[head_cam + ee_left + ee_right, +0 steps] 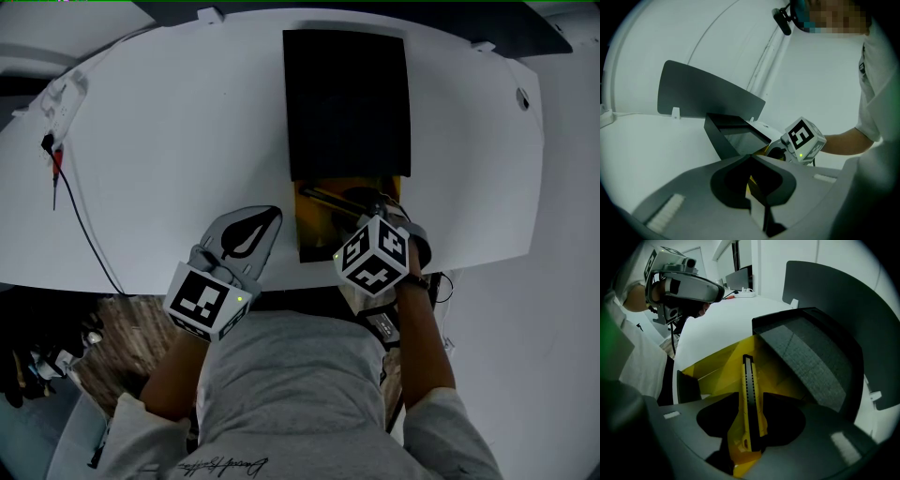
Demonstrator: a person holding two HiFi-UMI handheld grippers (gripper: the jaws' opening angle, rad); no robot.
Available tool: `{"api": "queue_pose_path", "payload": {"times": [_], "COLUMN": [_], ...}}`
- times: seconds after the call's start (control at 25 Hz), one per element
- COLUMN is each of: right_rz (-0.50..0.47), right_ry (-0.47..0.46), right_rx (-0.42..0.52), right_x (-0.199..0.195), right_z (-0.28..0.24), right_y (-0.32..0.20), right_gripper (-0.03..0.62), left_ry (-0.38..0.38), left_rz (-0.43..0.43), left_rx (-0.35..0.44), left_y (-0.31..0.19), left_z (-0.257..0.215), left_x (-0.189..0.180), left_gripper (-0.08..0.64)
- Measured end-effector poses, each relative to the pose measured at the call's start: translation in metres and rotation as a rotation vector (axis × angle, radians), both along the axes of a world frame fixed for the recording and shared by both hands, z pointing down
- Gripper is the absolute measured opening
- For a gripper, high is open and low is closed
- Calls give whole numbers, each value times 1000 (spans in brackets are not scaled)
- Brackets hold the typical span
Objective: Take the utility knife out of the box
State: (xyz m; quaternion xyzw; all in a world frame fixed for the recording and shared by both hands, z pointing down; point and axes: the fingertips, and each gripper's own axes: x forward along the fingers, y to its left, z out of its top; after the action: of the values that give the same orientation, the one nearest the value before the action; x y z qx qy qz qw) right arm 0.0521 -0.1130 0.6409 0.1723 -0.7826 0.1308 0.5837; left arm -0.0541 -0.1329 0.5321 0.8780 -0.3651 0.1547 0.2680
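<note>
A box stands on the white table with its black lid [347,94] swung back and its yellow inside [314,239] showing. In it lies the yellow and black utility knife [750,399], seen in the head view as a thin dark bar [326,198]. My right gripper [372,204] points steeply down into the box. Its jaws are open, and the knife runs lengthwise between them [750,405] without being pressed. My left gripper [272,214] rests over the table just left of the box, jaws shut on nothing visible [751,157].
A black cable [80,216] and a red-tipped probe [56,169] lie at the table's left. A dark grey upright panel [703,93] stands behind the box. The table's near edge [141,281] runs under both hands. A small hole [523,97] sits far right.
</note>
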Motion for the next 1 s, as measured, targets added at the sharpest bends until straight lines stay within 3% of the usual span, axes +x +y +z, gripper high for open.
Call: {"api": "queue_pose_path", "payload": {"times": [1.0], "right_rz": [42], "right_ry": [23], "right_rx": [-19], "right_x": [2], "right_z": [4], "right_y": [-3], "right_gripper": [132], "left_ry": [9], "left_rz": [-18], "left_rx": [-22], "left_y": [6], "left_z": [5], "left_x": [-6], "left_gripper": [2]}}
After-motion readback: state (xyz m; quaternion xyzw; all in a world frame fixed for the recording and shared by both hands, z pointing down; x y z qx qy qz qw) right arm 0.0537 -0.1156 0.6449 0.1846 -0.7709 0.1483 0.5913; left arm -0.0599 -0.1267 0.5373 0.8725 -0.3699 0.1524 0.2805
